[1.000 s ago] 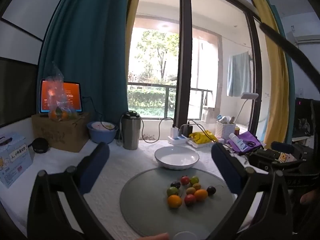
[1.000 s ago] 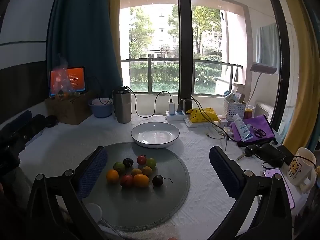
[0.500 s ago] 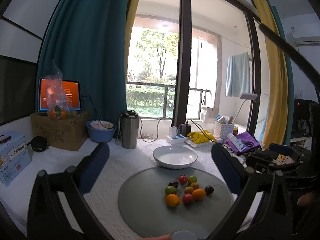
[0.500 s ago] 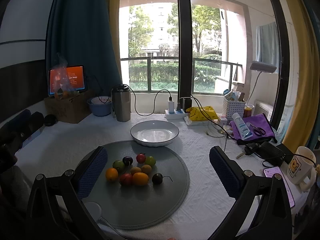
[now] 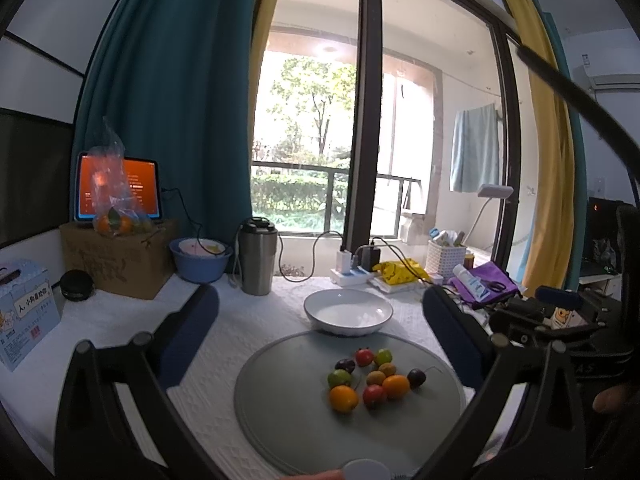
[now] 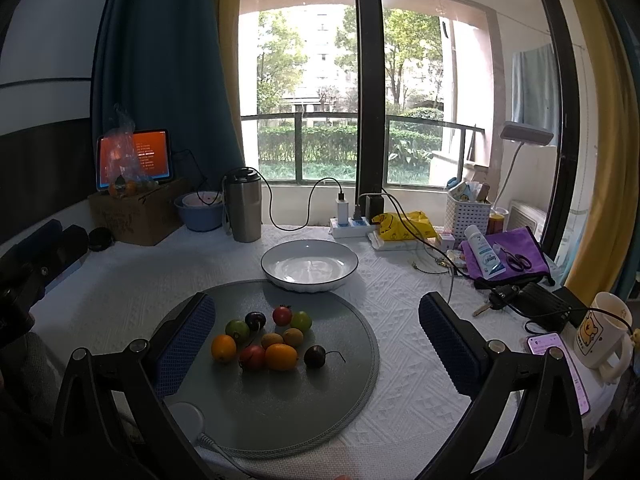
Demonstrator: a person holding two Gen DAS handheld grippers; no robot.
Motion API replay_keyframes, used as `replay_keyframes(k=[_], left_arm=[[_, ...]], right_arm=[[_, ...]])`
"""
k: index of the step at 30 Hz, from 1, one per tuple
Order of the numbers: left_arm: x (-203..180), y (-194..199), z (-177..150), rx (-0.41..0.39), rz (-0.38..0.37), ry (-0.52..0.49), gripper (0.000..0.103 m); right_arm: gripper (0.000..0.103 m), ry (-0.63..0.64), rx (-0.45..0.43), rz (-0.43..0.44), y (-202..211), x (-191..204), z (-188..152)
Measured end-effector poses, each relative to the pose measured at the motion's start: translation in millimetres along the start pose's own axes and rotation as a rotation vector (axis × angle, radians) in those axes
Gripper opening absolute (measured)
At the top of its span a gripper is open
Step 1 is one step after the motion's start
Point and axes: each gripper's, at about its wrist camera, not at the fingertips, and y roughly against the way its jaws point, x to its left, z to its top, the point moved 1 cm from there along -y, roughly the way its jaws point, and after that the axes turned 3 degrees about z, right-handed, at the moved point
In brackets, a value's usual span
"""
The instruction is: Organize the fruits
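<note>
Several small fruits [image 5: 370, 378], orange, red, green and dark, lie clustered on a round grey mat [image 5: 288, 420]; they also show in the right wrist view [image 6: 266, 338] on the mat [image 6: 320, 400]. An empty white bowl [image 5: 347, 312] [image 6: 310, 266] stands just behind the mat. My left gripper [image 5: 320, 330] is open and empty, held above the table in front of the mat. My right gripper [image 6: 316, 330] is open and empty, above the mat's near side.
A steel tumbler [image 6: 242, 208], blue basin [image 6: 200, 210], cardboard box with tablet [image 6: 134, 208], power strip with cables [image 6: 350, 224], white basket [image 6: 468, 210], purple cloth [image 6: 508, 258], phone [image 6: 560, 368] and mug [image 6: 602, 328] surround the mat. A white puck [image 6: 186, 420] sits at the mat's near edge.
Both grippers have drifted slightly; the mat and fruits shift a little in each view. Both stay open and the fruits have not moved.
</note>
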Motion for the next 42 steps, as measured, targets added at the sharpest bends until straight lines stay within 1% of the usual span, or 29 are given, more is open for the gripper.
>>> replay_keyframes(k=[15, 42], left_arm=[[-1.7, -0.2, -1.7, 0.008, -0.016, 0.001, 0.103], [-1.5, -2.3, -2.9, 0.017, -0.024, 0.002, 0.103]], right_arm=[[0.103, 0.001, 0.002, 0.001, 0.9, 0.2, -2.0], [0.103, -0.001, 0.011, 0.001, 0.1, 0.3, -5.3]])
